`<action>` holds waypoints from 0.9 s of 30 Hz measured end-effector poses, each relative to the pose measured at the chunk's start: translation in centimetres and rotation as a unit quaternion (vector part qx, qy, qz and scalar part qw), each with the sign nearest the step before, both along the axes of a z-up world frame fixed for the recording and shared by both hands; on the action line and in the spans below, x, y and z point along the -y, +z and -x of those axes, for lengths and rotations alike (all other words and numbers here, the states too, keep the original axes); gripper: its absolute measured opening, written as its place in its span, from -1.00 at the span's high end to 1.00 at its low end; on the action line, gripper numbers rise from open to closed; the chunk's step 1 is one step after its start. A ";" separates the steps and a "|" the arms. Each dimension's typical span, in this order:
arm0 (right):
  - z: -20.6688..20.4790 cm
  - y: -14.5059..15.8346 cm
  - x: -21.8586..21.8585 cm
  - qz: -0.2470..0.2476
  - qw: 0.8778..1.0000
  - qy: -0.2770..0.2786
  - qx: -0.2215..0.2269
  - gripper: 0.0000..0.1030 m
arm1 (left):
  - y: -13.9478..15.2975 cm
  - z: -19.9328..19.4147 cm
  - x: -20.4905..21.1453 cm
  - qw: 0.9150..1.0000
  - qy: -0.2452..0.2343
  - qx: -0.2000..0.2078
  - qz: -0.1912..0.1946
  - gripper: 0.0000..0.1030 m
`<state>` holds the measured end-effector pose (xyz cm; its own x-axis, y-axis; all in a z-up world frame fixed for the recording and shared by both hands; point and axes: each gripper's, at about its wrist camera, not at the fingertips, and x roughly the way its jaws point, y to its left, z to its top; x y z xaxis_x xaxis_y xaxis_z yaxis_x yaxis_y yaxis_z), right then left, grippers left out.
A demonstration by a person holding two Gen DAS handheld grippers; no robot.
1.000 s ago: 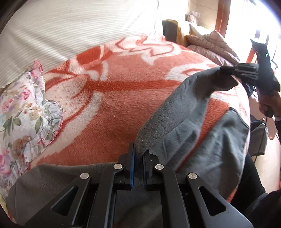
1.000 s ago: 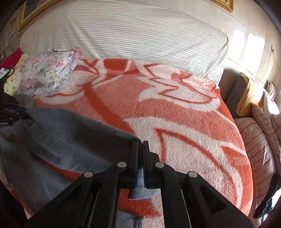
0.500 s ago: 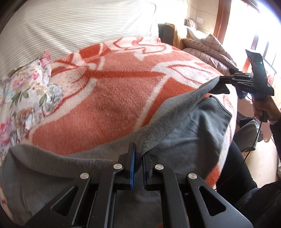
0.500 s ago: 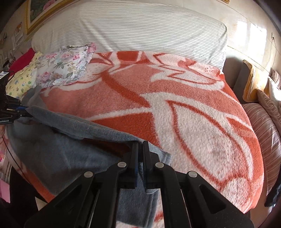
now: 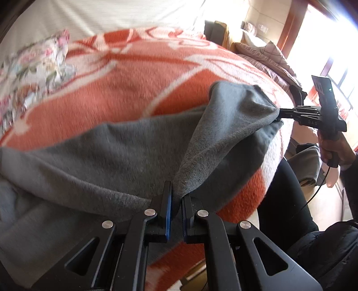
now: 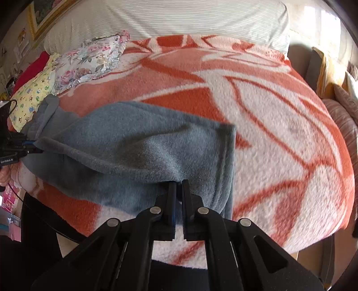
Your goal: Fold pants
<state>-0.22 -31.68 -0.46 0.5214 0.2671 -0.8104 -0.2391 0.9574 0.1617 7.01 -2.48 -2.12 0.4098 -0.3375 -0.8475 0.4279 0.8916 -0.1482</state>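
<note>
Grey fleece pants (image 5: 125,152) lie on an orange and white blanket (image 5: 134,85) on a bed. My left gripper (image 5: 176,199) is shut on one edge of the pants. My right gripper (image 6: 177,190) is shut on the other end of the same edge; the pants (image 6: 138,143) hang between the two, doubled over the layer below near the bed's front edge. The right gripper also shows in the left wrist view (image 5: 282,115), and the left gripper in the right wrist view (image 6: 33,146).
A floral pillow (image 6: 94,58) and a yellow pillow (image 6: 31,96) lie at the left of the bed. A striped bolster (image 6: 170,20) runs along the back. A sofa with cushions (image 5: 264,53) stands to the right. The person's dark legs (image 5: 290,197) are beside the bed.
Both grippers have pulled the held pants edge back toward the bed's front edge, laying the upper layer over the lower one. More bare blanket shows behind the pants.
</note>
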 end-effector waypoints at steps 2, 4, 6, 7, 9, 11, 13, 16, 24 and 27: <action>0.2 -0.5 0.0 -0.002 1.000 0.000 -0.007 0.91 | -0.7 0.4 0.1 1.000 0.000 -0.006 -0.005 0.89; 0.4 -1.0 -0.1 0.003 1.000 0.001 -0.012 0.91 | -1.3 0.9 0.3 1.000 0.000 -0.010 -0.007 0.89; 0.5 -1.3 -0.2 0.006 1.000 0.001 -0.016 0.91 | -2.0 1.3 0.4 1.000 0.002 -0.017 -0.004 0.89; 0.5 -1.4 -0.1 0.007 1.000 0.000 -0.017 0.91 | -2.3 1.4 0.5 1.000 0.004 -0.018 -0.004 0.89; 0.6 -1.5 0.0 0.007 1.000 -0.001 -0.021 0.91 | -3.1 1.5 0.6 1.000 0.006 -0.022 0.000 0.89; 0.5 -2.0 0.2 0.002 0.999 -0.001 -0.035 0.91 | -4.1 1.4 0.4 1.000 0.014 -0.027 0.007 0.88; 0.3 -2.4 0.1 0.003 0.999 -0.004 -0.046 0.88 | -5.1 0.5 -0.1 0.998 0.027 -0.046 0.024 0.87; 0.3 -2.0 -0.6 0.014 0.999 -0.002 -0.051 0.61 | -5.5 0.0 -1.1 0.995 0.050 -0.063 0.057 0.82; 1.1 2.6 -4.1 0.013 0.999 0.043 0.016 -0.32 | -1.8 1.7 -4.2 0.992 0.097 -0.021 0.079 0.17; 0.3 3.3 -6.5 -0.025 0.997 0.069 0.020 -0.32 | -0.6 2.0 -6.9 0.987 0.135 -0.007 0.083 0.13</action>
<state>-0.50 -25.18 2.86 0.5086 0.3774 -0.7739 -0.3747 0.9062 0.1957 4.98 4.47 -2.75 0.4918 -0.3517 -0.7965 0.1740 0.9360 -0.3059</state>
